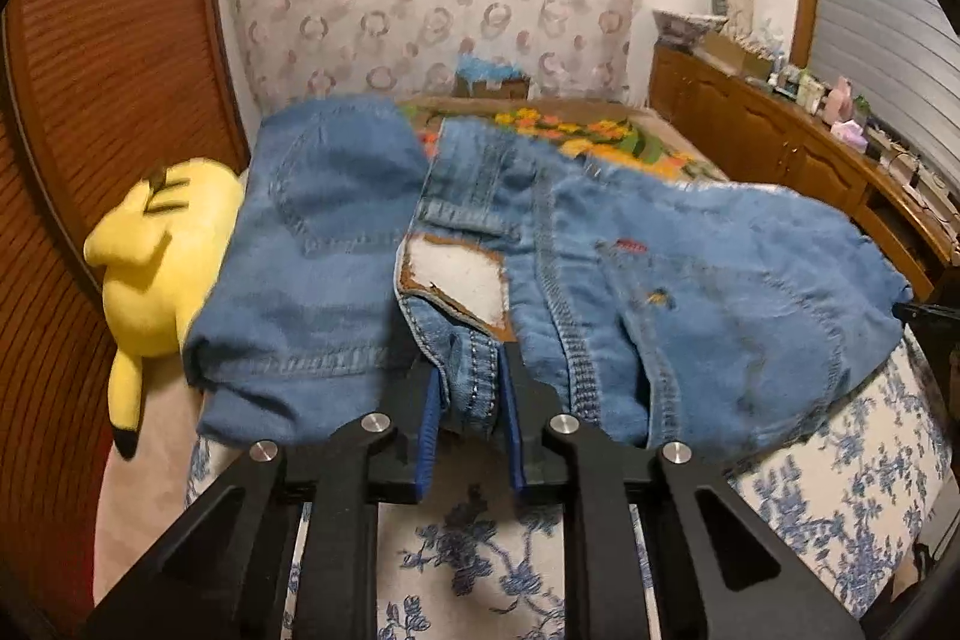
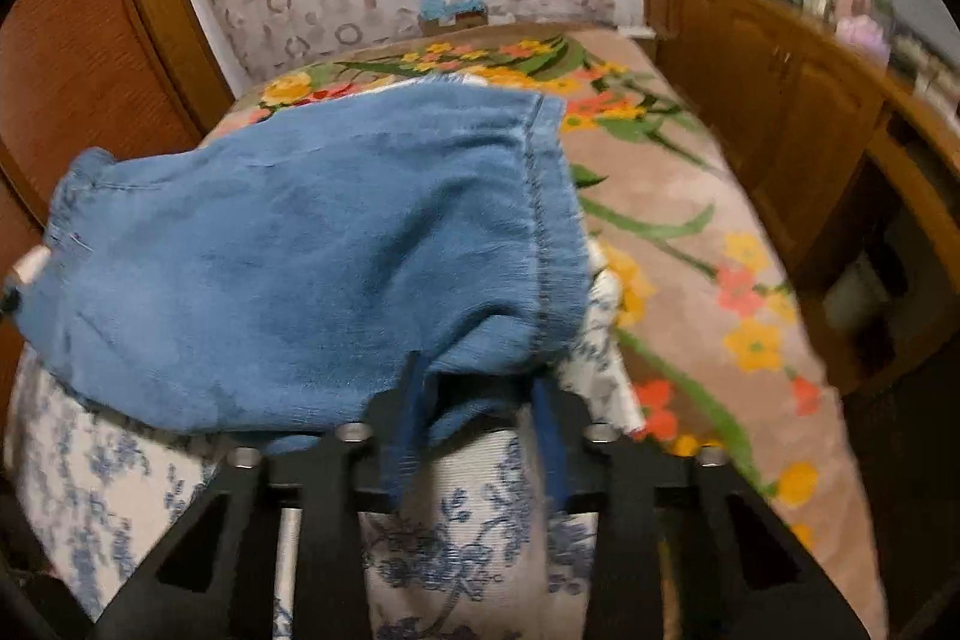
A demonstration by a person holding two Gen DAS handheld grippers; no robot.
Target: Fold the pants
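The blue denim pants (image 1: 690, 292) hang spread between my two grippers above the bed. My left gripper (image 1: 471, 388) is shut on the waistband, next to the brown leather patch (image 1: 456, 283). In the right wrist view the pants (image 2: 312, 256) drape over the fingers; my right gripper (image 2: 480, 400) holds a fold of the denim between its blue pads, its tips hidden under the cloth. The right gripper's tip also shows at the far right edge of the left wrist view (image 1: 927, 310).
A blue-and-white floral sheet (image 1: 468, 550) covers the near bed. A flowered blanket (image 2: 690, 232) lies beyond. A yellow plush toy (image 1: 156, 268) lies at the left. A wooden cabinet (image 1: 780, 136) with clutter runs along the right. A wooden wardrobe (image 1: 90, 100) stands on the left.
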